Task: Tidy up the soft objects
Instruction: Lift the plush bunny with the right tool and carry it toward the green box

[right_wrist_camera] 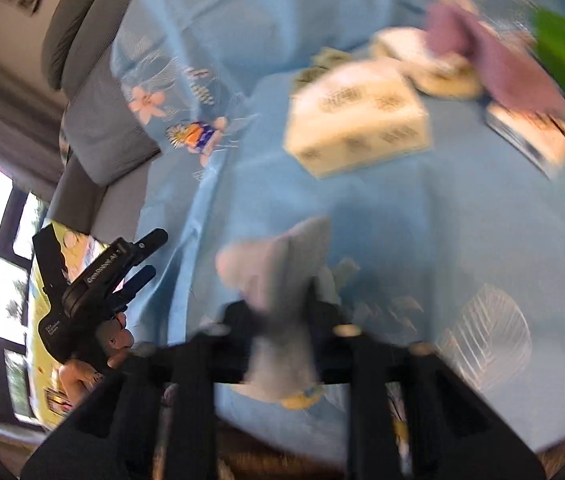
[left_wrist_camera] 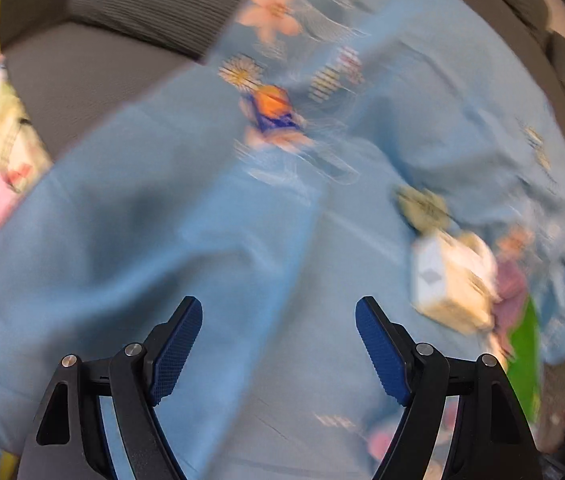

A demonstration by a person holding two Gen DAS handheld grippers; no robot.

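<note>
The right claw (right_wrist_camera: 282, 300) is clenched on a pale soft cloth (right_wrist_camera: 278, 276) at lower centre of its blurred view; the left claw (left_wrist_camera: 278, 344) is released and empty. Judged early: tissue pack (right_wrist_camera: 358, 128) and purple cloth (right_wrist_camera: 494, 56) lie unsorted on the blue sheet (right_wrist_camera: 402, 220), upper right.

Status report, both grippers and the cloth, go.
Left gripper open, empty, over blue sheet. Right gripper shut on pale cloth, picture blurred. White tissue pack and purple cloth ahead, nothing blocking.

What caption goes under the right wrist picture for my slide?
Right gripper shut on a pale soft cloth above the blue sheet, tissue packs beyond.
</note>
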